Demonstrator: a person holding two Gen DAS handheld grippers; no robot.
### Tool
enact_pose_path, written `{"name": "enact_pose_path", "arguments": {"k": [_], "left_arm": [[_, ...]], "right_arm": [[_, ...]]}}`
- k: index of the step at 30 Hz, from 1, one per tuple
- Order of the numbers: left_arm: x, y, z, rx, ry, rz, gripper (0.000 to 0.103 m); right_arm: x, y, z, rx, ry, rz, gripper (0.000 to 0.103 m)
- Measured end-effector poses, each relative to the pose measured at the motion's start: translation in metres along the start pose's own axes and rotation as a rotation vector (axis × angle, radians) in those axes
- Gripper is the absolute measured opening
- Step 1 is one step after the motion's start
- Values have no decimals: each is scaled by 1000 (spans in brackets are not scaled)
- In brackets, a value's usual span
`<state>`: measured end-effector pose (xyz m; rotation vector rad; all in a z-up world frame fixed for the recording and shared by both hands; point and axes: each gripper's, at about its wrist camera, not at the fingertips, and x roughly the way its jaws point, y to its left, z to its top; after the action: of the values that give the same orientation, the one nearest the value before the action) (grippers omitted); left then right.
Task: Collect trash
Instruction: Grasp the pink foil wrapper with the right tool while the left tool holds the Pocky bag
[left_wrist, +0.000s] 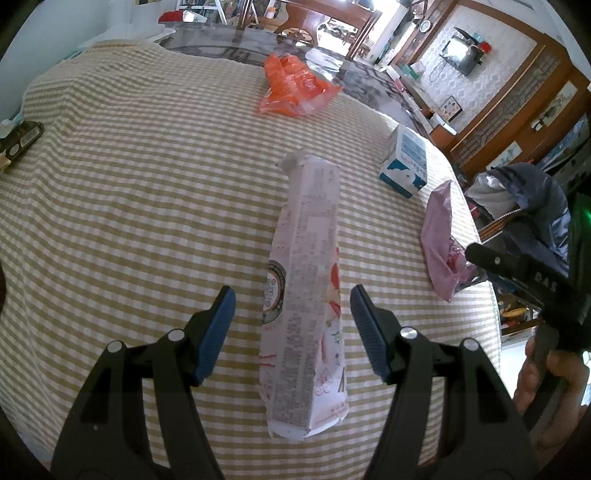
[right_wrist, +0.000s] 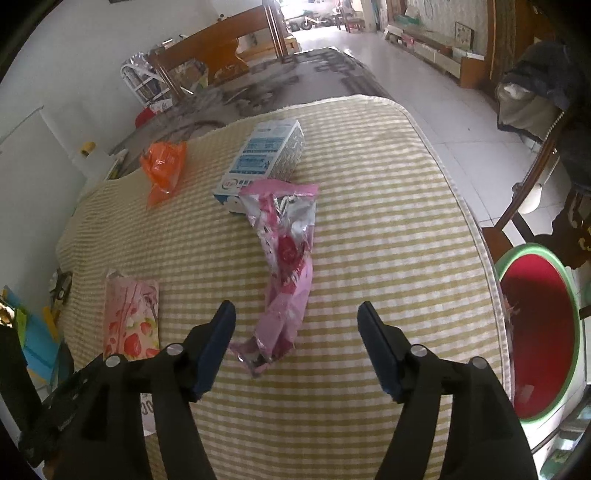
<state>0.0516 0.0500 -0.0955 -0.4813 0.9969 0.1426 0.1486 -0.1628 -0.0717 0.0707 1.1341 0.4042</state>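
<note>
Left gripper: blue-padded fingers spread, straddling a long white strawberry-print wrapper that lies lengthwise between them on the yellow-and-white striped cloth; neither pad touches it. At 2 o'clock from this wrapper, a crumpled pink wrapper; beyond that, a blue-and-white carton. At 12 o'clock, far across the cloth, an orange plastic bag. A hand gripping the other tool shows at 4 o'clock.

Right gripper: fingers spread, no contact; the pink wrapper's lower end lies between the tips. The carton touches its top end at 12 o'clock; the orange bag sits at 11 o'clock; the strawberry wrapper lies at 9 o'clock. Off the table edge at 3 o'clock stands a red bin with a green rim.
</note>
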Motion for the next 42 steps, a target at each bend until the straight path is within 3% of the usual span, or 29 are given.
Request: {"name": "enact_pose_path", "arguments": {"k": [30,33,42], "left_arm": [[13,-4,-5,5,46,6,62],[15,-5,-5,1,55,5,62],[15,-6,-5,12,45,3,62]], "right_arm": [[39,12,2,-77,23,-90,70],[40,14,0,-85,24,-94,54],[39,15,-4,-99,30,-63,31]]}}
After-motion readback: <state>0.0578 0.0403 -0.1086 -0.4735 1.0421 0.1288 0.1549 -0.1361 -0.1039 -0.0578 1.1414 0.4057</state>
